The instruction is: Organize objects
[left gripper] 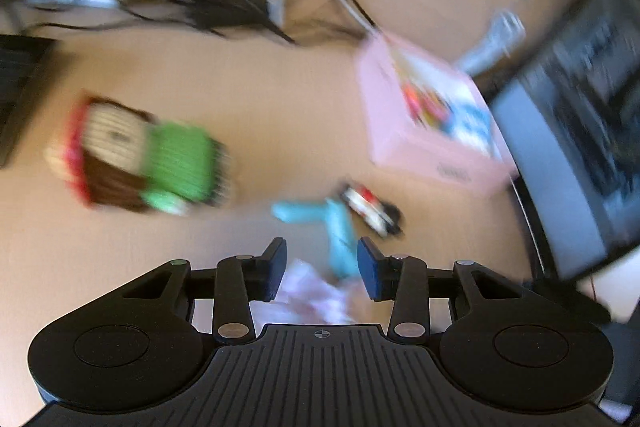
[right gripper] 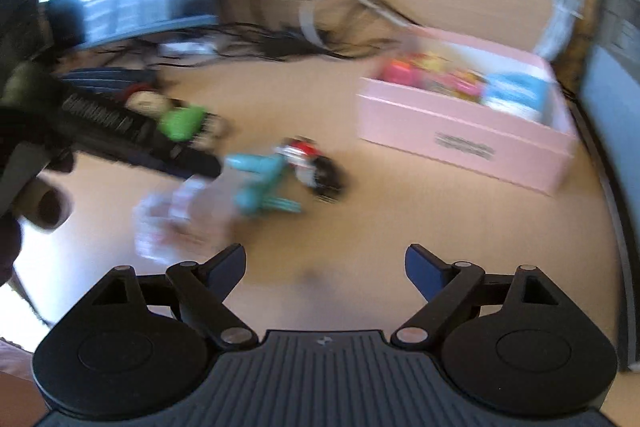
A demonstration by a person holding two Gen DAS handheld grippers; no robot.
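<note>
Nearest my left wrist camera, my left gripper [left gripper: 321, 269] has a crumpled pale pink-and-white wrapper [left gripper: 310, 293] lying between its jaws; the picture is blurred, and I cannot tell whether the pads press on it or only stand either side. My right gripper [right gripper: 325, 267] has its jaws wide apart with only bare tabletop [right gripper: 280, 99] between them.

Just beyond my left fingertips lies a turquoise plastic toy [left gripper: 334, 227], touching a small red, white and black toy [left gripper: 370, 209]. Farther left sits a knitted doll [left gripper: 140, 157] in green, brown and red. The pink box [left gripper: 416, 131], already holding bright small items, stands to the right, near the two toys but apart from them.

I judge the wrapper light, soft and slippery, best pinched across a bunched fold. The turquoise toy looks stiff and light; its straight shaft seems the surest hold. The doll should squash, so I would take it around the middle.
</note>
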